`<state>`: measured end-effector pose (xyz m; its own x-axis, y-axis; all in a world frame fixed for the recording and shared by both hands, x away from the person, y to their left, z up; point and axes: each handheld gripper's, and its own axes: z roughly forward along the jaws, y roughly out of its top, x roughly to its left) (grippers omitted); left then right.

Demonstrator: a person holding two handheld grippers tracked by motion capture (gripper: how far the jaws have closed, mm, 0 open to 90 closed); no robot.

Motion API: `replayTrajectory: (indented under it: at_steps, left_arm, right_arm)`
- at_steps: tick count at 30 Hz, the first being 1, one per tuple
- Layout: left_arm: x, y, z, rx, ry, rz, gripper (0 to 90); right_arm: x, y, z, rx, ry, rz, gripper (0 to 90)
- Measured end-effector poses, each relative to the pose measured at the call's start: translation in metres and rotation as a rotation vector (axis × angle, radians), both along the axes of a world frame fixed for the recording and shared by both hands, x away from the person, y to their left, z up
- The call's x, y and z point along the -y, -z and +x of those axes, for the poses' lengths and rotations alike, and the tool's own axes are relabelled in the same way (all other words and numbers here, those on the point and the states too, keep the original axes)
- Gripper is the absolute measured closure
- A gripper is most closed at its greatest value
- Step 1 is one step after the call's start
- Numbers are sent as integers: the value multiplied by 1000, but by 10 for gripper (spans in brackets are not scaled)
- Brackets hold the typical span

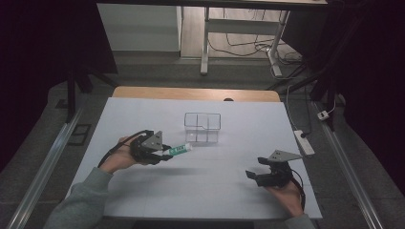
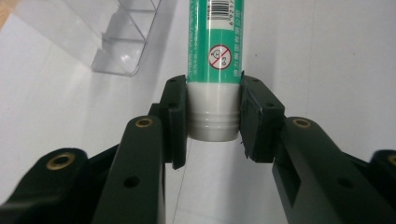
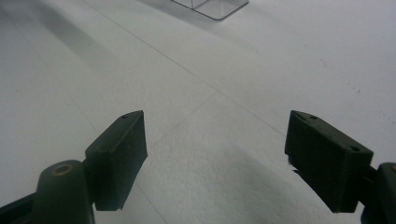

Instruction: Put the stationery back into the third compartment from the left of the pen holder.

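While the person's left forearm, in a grey sleeve, comes in from the lower left of the high view, the left hand carries the left tool above the white bench, pointing to the right toward a clear plastic organizer. Its jaws stand partly closed and clamp the grey capped end of a green-and-white tube, which sticks out level from the tool, its far tip just short of the organizer's near left corner. In the left gripper view the pads press on both sides of the grey cap, and the tube's label shows a barcode, a small red crossed-out circle sign and lines of print too small to read. The right hand rests low near the bench's near right edge, well apart from the tube; the right tool points left, its jaws wide apart with nothing between them.
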<state>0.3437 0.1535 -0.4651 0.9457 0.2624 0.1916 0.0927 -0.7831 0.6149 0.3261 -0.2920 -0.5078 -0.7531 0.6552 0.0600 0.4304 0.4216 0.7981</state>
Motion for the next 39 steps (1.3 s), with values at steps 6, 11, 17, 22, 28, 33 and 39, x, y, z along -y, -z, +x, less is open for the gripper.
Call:
replayTrajectory:
  at_steps: [6, 11, 17, 22, 28, 33, 39]
  left_arm:
    - [17, 0, 1, -6, 13, -8, 644]
    - [30, -2, 1, -8, 23, -25, 644]
    - [45, -4, 2, -21, 28, -34, 644]
    - [56, -3, 0, -32, 44, -33, 644]
    - [67, 0, -1, -46, 59, -40, 644]
    - [73, 1, -1, -49, 59, -45, 644]
    - [80, 5, 0, -60, 53, -33, 644]
  right_arm:
    - [-2, -1, -1, 10, -7, -1, 205]
    - [-2, -2, -2, 13, -14, 0, 206]
    - [-3, -3, -2, 21, -18, 3, 205]
    - [-5, -5, -4, 33, -21, -7, 205]
    - [-10, -6, -6, 42, -35, -11, 205]
    - [-13, -7, -7, 47, -45, -16, 206]
    - [-15, -7, -7, 48, -51, -16, 206]
